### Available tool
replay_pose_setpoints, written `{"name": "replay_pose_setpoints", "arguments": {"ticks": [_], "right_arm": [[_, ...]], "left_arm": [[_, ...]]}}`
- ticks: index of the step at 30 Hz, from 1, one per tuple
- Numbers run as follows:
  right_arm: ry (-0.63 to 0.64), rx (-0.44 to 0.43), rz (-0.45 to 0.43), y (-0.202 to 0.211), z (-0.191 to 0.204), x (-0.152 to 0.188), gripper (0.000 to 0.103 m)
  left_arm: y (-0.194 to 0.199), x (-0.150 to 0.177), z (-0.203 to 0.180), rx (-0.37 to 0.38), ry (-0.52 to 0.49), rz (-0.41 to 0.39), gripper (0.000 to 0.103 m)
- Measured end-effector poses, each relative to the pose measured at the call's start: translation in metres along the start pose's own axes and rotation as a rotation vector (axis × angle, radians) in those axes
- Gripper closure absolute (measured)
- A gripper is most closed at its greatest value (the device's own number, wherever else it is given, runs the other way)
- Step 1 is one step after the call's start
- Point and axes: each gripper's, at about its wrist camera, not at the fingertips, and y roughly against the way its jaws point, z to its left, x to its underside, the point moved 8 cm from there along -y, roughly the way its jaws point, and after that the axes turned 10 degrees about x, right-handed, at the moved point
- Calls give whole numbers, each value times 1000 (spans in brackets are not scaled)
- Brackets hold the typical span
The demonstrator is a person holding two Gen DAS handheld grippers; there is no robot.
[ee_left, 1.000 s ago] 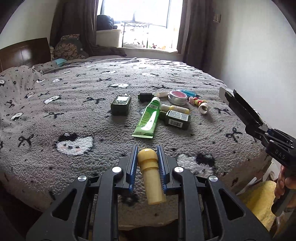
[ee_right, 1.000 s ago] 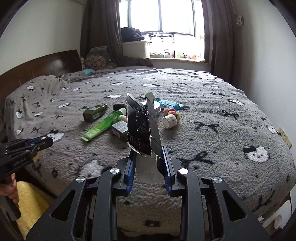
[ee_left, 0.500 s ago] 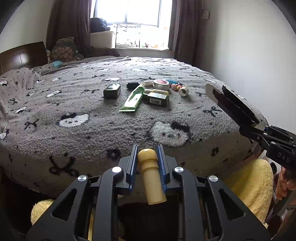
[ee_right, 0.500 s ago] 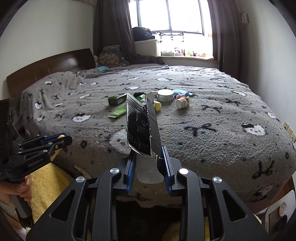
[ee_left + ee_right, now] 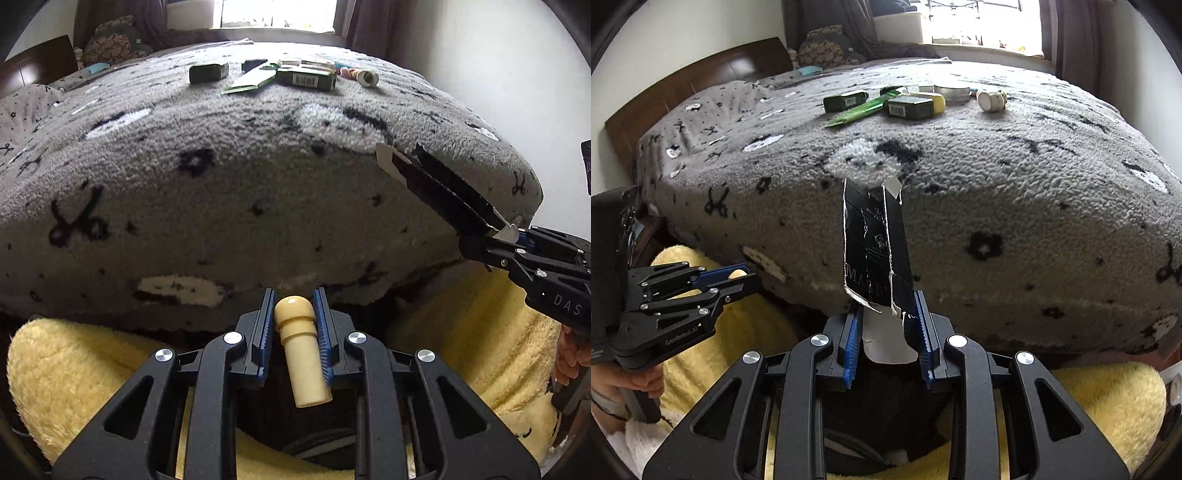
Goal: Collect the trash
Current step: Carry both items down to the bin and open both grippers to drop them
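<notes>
My left gripper is shut on a cream plastic bottle, cap forward, low in front of the bed's edge. My right gripper is shut on a flattened black carton that stands up from its blue pads; the left wrist view shows that carton edge-on at the right. The left gripper shows at the left of the right wrist view, a hand under it. Several more items lie on the bed: a green tube, dark green boxes, a round tin, a small white jar.
The grey fleece bedspread hangs down just ahead of both grippers. A yellow fluffy rug covers the floor below. A dark round opening lies directly under the right gripper. A white wall runs along the right.
Both grippers have drawn back from the bed and sunk below its top, tilting downward. The items on the bed have slid toward the top of both views. Each grip is unchanged.
</notes>
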Motion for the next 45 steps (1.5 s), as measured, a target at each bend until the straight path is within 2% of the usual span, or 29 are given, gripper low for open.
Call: {"name": "replay_pose_setpoints", "arguments": {"ticks": [11,19,22,24,26,27,29,30,34,38,45], "right_arm": [[13,-55,247,-54,18,49,75],[38,-47,345,-77,26,65,75],[42,-45,372,-84,30,71,74],[40,-47,376,-83,30,70,74],[35,-46,372,-82,29,67,70],[33,-44,371,-82,29,67,62],[29,-46,369,-82,27,67,48],[28,-49,366,-81,28,67,45],[23,-39,356,-75,26,61,40],[35,-37,383,-76,23,63,24],[62,-45,401,-79,27,72,24]], "left_arm": [[-58,48,3,72,23,211,83],[-89,76,-1,110,18,343,83],[-96,80,-5,109,10,370,82],[-98,81,-7,102,5,371,74],[-100,79,-7,90,-1,365,58],[-99,78,-7,82,-4,360,52],[-95,76,-8,73,-8,353,47],[-94,76,-8,70,-7,349,44],[-85,70,-5,43,-13,333,39],[-76,66,1,20,-28,326,31],[-56,61,16,-3,-18,317,28]]}}
